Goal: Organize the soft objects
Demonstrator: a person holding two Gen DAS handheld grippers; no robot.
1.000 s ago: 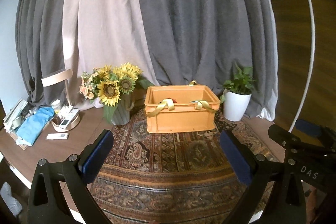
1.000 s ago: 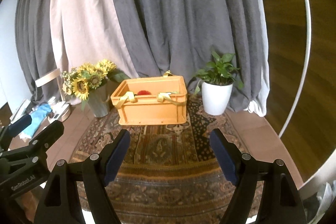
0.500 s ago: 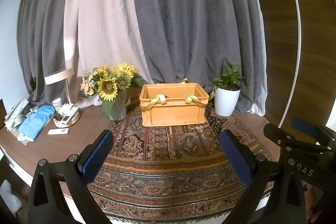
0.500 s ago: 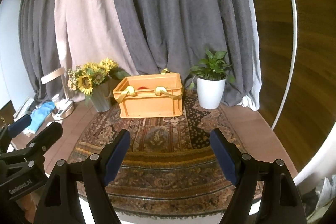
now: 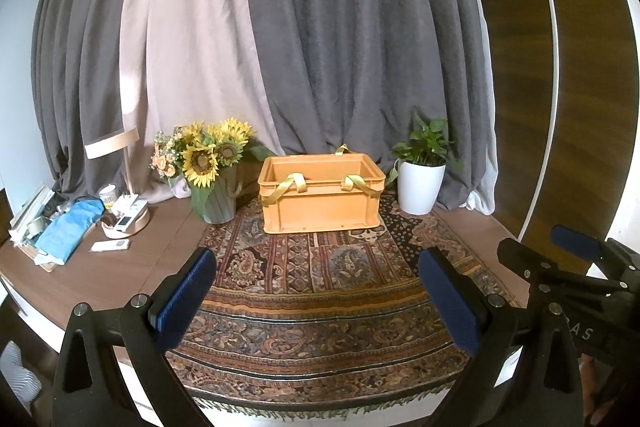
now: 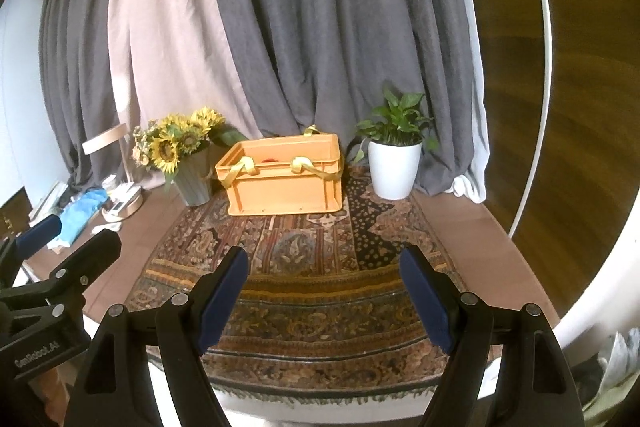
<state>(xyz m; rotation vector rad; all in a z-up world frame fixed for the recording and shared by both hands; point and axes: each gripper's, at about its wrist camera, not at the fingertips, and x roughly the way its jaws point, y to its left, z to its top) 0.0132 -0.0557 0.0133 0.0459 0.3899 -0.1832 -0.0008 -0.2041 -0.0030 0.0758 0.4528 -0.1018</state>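
Observation:
An orange plastic crate (image 5: 320,205) with yellow strap handles stands at the far end of a patterned rug (image 5: 320,291); it also shows in the right wrist view (image 6: 284,189). A bit of something red (image 6: 269,159) shows inside it. My left gripper (image 5: 316,277) is open and empty, held above the rug's near part, well short of the crate. My right gripper (image 6: 324,281) is open and empty too, beside the left one, which shows at the left edge (image 6: 60,275). The right gripper shows at the left view's right edge (image 5: 576,267).
A sunflower vase (image 5: 212,179) stands left of the crate and a white potted plant (image 5: 422,183) right of it. A lamp base with remotes (image 5: 126,217) and a blue cloth (image 5: 68,231) lie at the far left. Grey and beige curtains hang behind.
Both grippers have pulled back from the crate, which looks smaller and farther now. More of the rug's near edge shows. Both stayed open.

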